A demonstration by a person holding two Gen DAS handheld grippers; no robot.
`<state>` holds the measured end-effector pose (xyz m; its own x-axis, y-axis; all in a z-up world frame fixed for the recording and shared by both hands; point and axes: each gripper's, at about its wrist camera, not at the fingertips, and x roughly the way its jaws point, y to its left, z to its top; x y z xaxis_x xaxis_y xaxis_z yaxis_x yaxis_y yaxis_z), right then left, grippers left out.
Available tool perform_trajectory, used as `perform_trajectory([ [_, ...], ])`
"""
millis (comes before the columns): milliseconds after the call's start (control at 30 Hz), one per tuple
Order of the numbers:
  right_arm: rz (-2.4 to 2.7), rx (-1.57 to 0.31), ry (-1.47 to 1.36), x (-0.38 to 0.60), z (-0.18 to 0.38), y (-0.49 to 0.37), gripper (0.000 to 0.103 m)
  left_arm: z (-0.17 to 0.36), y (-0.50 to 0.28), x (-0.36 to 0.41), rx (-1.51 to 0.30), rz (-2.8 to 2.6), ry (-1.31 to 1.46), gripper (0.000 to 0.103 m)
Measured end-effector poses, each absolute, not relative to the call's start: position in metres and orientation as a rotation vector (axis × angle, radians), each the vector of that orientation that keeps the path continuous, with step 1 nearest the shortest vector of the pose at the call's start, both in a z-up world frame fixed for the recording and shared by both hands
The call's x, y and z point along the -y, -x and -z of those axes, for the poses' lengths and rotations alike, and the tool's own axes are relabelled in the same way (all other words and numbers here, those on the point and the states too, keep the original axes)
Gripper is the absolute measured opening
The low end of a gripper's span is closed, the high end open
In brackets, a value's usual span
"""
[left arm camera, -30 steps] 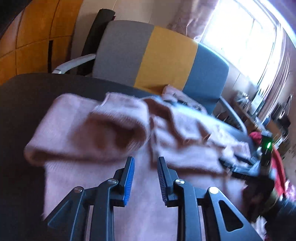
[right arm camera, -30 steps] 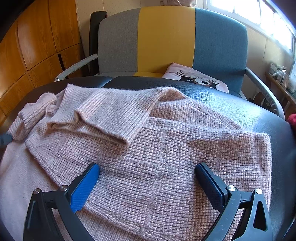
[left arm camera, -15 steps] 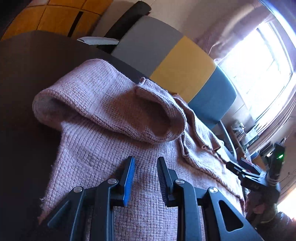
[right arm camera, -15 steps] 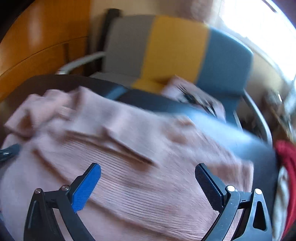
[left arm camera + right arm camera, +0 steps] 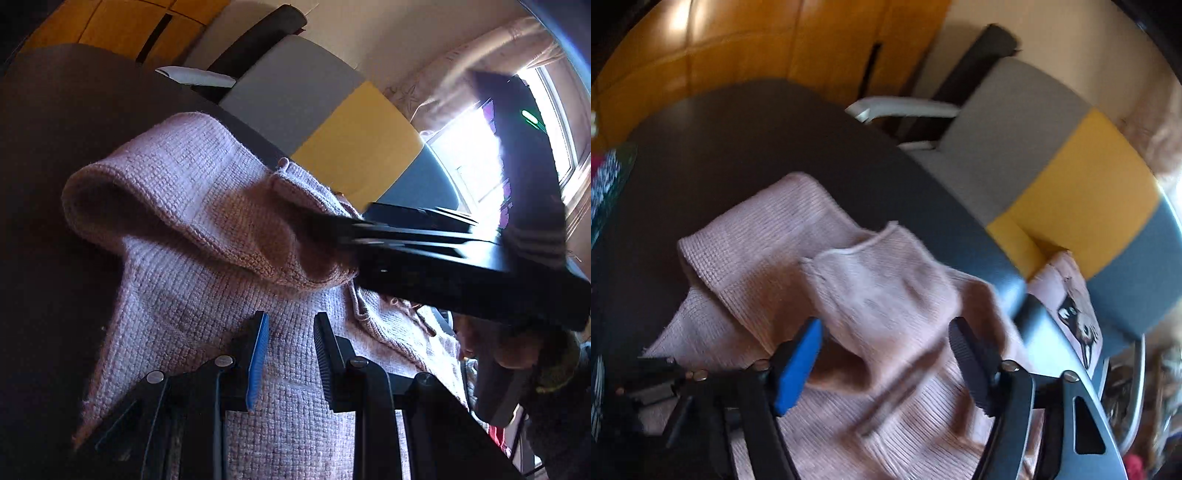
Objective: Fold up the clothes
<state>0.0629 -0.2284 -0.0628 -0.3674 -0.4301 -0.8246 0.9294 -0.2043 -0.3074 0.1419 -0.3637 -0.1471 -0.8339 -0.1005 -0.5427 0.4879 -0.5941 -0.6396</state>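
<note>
Pink knit sweater lies rumpled on the dark worktop, one sleeve doubled over on top. Left tongs sit low over the knit, slightly parted, gripping nothing. Right tongs are spread wide around the sleeve and block the left view. Grey-yellow-blue chair behind holds a pink printed garment.

The sweater lies on the table in front of you, its folded sleeve on top of its body. Your left gripper sits over the sweater's near part, your right gripper astride the sleeve. Behind the table stands the armchair, and on its seat, beyond the sweater, lies a small garment.
</note>
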Motion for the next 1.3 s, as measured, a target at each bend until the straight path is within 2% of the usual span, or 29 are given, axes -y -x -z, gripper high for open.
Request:
perform_trajectory([
  [33,1.736,-1.042,-0.742,0.234,0.067,-0.065,0.068,0.147,-0.143,0.364,-1.185,2.450,-0.658,0.025],
  [100,1.720,-1.064,-0.761,0.242,0.076,-0.064,0.057,0.148,-0.145,0.364,-1.183,2.451,-0.654,0.025],
  [167,1.731,-1.052,-0.805,0.244,0.081,-0.059,0.024,0.148,-0.146,0.364,-1.181,2.452,-0.652,0.025],
  [333,1.789,-0.993,-0.812,0.232,0.073,-0.050,0.012,0.149,-0.151,0.365,-1.168,2.453,-0.651,0.025],
  [533,1.928,-0.804,-0.790,0.183,0.032,-0.030,0.011,0.151,-0.155,0.364,-1.155,2.452,-0.655,0.025],
  [833,2.107,-0.407,-0.835,0.057,0.000,0.006,0.010,0.144,-0.144,0.362,-1.129,2.444,-0.669,0.025],
  [1033,2.155,-0.099,-1.036,-0.037,0.049,0.038,0.010,0.143,-0.137,0.362,-1.107,2.439,-0.682,0.025],
  [1133,2.125,0.110,-1.122,-0.073,0.075,0.051,0.016,0.143,-0.135,0.361,-1.097,2.438,-0.687,0.025],
  [1200,2.083,0.240,-1.144,-0.089,0.086,0.056,0.023,0.143,-0.134,0.361,-1.091,2.436,-0.691,0.025],
  [1267,2.047,0.351,-1.150,-0.100,0.092,0.064,0.037,0.142,-0.133,0.360,-1.085,2.435,-0.694,0.025],
  [1300,2.032,0.394,-1.149,-0.104,0.094,0.066,0.038,0.142,-0.133,0.360,-1.082,2.435,-0.696,0.025],
])
